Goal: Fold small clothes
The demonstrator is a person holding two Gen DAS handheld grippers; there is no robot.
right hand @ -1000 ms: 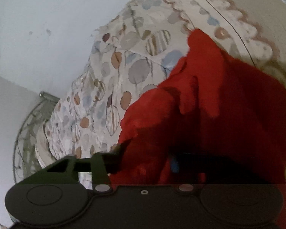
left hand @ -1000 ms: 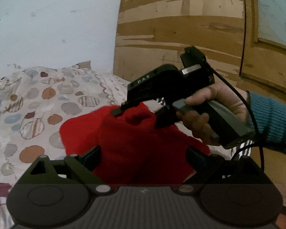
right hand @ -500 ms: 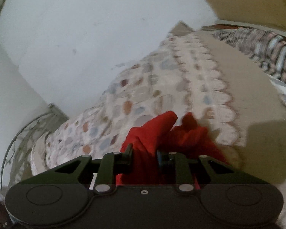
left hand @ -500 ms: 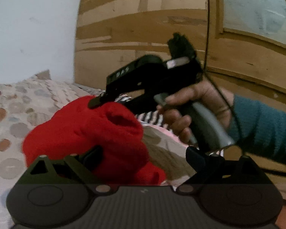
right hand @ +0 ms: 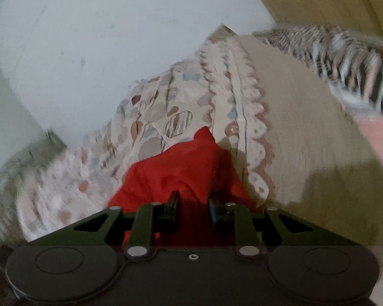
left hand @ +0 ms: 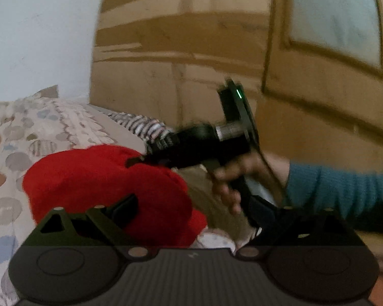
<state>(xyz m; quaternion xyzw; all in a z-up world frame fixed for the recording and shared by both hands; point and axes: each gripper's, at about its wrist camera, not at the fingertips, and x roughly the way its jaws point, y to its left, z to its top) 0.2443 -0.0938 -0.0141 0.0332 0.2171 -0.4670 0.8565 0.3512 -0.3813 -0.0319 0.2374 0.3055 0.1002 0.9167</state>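
A small red garment (left hand: 102, 178) lies bunched in a mound on the patterned bedspread (left hand: 25, 132). In the left wrist view a hand in a teal sleeve holds my right gripper (left hand: 135, 160), whose tips bite into the top of the mound. The right wrist view shows that gripper (right hand: 192, 201) shut on a fold of the red garment (right hand: 181, 163), with cloth pinched between both pads. My left gripper (left hand: 191, 204) stands wide open. Its left finger (left hand: 125, 204) is against the mound and its right finger is clear of it.
A striped cloth (left hand: 140, 125) lies at the far side of the bed, with a pink piece (right hand: 375, 132) beside it. A wooden wardrobe (left hand: 191, 51) stands behind the bed. A white wall (right hand: 89, 38) and a wire frame (right hand: 30, 153) are on the left.
The red garment has gone from spread out to gathered in a mound. My right gripper closed on it and rolled. Both views swung to the right.
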